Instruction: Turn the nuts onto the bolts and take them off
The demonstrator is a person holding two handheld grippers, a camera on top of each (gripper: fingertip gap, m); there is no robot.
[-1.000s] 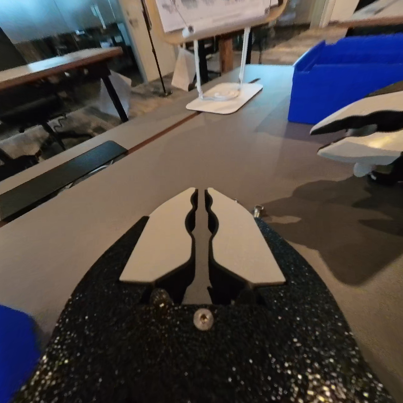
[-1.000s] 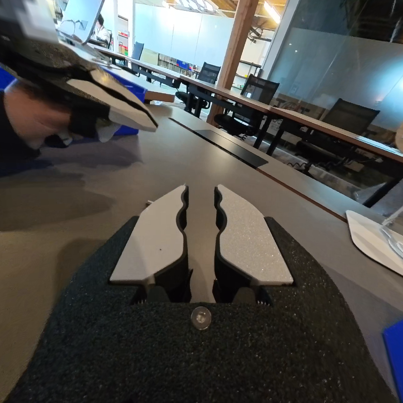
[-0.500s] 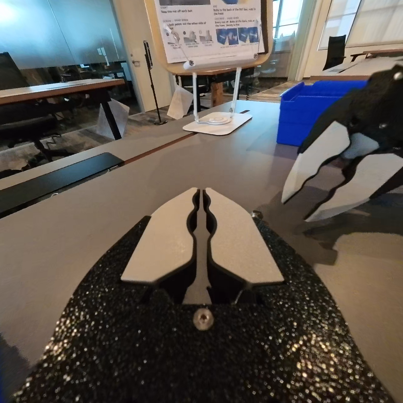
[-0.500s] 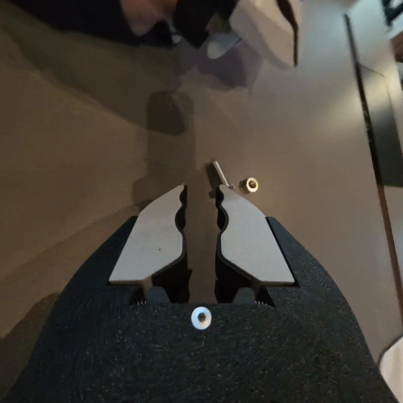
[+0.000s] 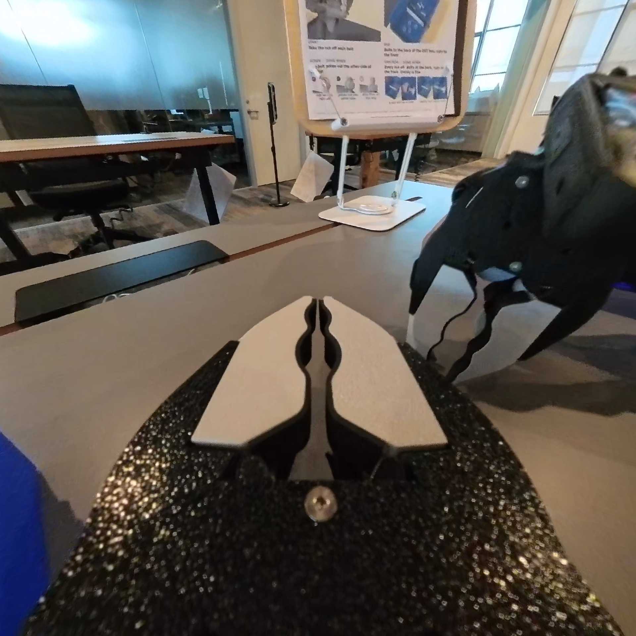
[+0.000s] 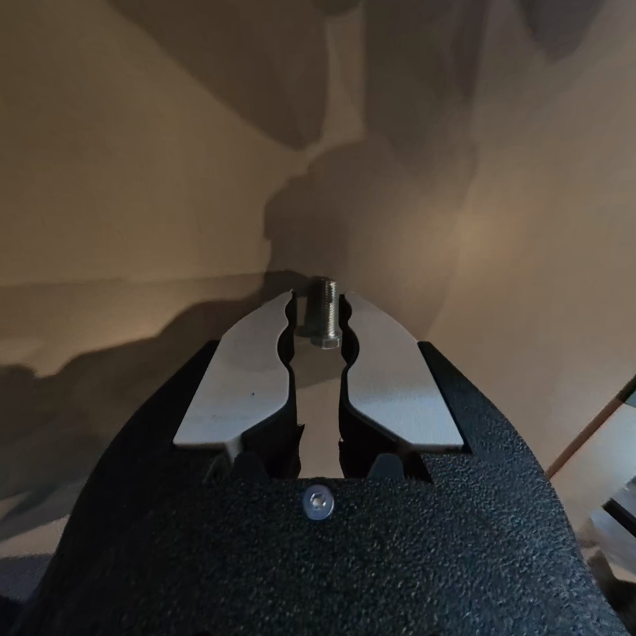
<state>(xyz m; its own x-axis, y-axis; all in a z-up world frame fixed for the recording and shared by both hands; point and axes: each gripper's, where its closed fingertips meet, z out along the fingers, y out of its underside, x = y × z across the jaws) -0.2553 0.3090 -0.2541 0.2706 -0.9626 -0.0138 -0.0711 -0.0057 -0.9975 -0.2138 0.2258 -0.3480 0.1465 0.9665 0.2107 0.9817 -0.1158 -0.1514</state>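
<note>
In the right wrist view a silver bolt (image 6: 321, 309) lies on the grey table (image 6: 137, 206), hex head toward the camera and threaded shank pointing away. My right gripper (image 6: 318, 296) points down at the table, open, with the bolt between its fingertips and small gaps on both sides. No nut shows in either view. My left gripper (image 5: 317, 303) hovers low over the table (image 5: 103, 361), shut and empty. The right gripper (image 5: 437, 361) also shows in the left wrist view, just right of the left gripper, tips down at the tabletop.
A white stand base (image 5: 375, 211) holding an instruction board stands at the far edge of the table. A black cover strip (image 5: 117, 275) lies to the far left. A blue object (image 5: 17, 499) sits at the lower left. The table edge (image 6: 585, 437) runs at the right. Across from one pair of fingers to the other is roughly 12 cm.
My right gripper has tipped downward and lowered onto the table, so that it now straddles the bolt. The nut beside the bolt has dropped out of view. My left gripper stayed shut.
</note>
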